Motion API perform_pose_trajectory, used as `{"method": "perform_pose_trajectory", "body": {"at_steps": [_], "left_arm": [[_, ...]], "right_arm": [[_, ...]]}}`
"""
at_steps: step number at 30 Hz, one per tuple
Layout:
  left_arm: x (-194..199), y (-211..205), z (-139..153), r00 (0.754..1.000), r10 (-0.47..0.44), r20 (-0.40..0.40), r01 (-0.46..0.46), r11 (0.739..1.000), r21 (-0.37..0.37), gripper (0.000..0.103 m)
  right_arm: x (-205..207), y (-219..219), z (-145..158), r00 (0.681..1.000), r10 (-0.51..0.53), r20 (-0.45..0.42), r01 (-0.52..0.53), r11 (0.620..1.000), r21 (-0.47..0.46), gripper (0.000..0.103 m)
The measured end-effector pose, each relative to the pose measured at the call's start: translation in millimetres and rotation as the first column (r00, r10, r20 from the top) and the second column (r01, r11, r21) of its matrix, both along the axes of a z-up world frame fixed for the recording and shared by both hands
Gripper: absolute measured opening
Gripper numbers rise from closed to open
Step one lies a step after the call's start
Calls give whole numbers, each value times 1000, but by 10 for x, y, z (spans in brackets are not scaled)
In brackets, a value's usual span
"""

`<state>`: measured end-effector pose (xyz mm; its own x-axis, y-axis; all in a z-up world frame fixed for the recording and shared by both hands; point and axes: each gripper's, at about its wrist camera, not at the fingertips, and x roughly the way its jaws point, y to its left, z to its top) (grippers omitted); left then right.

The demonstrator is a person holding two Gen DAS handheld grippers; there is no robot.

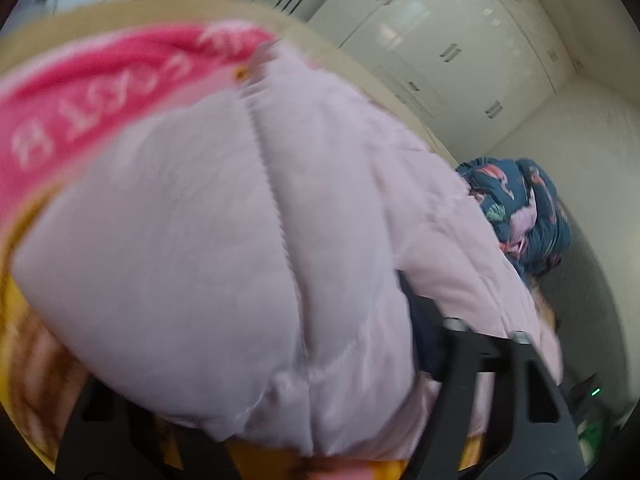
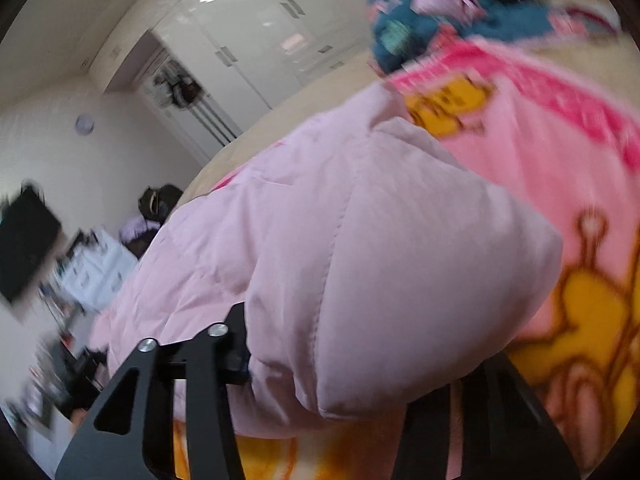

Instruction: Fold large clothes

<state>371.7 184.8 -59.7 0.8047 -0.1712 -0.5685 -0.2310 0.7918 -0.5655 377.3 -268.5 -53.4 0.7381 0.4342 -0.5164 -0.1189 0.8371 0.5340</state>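
- Your left gripper (image 1: 320, 412) sits bottom-center of the left wrist view, clenched on a puffy fold of the pale pink quilted jacket (image 1: 240, 240); only the right finger shows, the other's hidden under fabric.
- Your right gripper (image 2: 340, 412) is clamped on the jacket's bulging edge, bottom-center of the right view.
- Jacket fills mid-frame in both views, lying on the pink & yellow cartoon blanket (image 2: 560, 184).
- Blue patterned garment (image 1: 520, 208) is bunched at right, beside the jacket.
- White wardrobe (image 1: 440, 40) stands upper right.
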Motion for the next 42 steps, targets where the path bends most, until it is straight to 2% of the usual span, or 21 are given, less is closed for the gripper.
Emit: {"method": "perform_pose_trajectory", "body": {"at_steps": [3,6,11,16,23,32,37,40,42], "left_arm": [[-22,-102,173,999,-17,37,14,997,77,39],[-42,-124,264,998,-23,52,18,995,101,37],[-153,-193,491,995,-43,96,30,991,131,36],[-362,-262,663,988,-73,135,50,985,167,36],[-654,-382,739,984,-120,135,91,975,205,36],[-1132,-426,568,990,-108,89,85,970,230,36],[-1295,-407,367,996,-82,34,72,971,226,40],[-1344,-348,251,998,-59,6,56,976,212,47],[-1362,-305,203,999,-45,-12,46,981,188,56]], "right_arm": [[-115,174,179,997,25,70,-15,990,-137,37],[-288,334,346,986,64,151,-25,969,-245,35],[-553,488,557,960,130,247,-47,947,-318,34],[-740,469,631,954,135,268,-47,949,-313,34],[-954,362,671,957,121,263,-39,954,-298,33],[-1435,252,575,969,95,229,-35,967,-251,34],[-1617,104,334,988,53,142,-24,979,-202,36],[-1650,-11,170,997,21,73,-10,989,-148,40],[-1673,-47,88,999,-7,32,11,994,-113,50]]}}
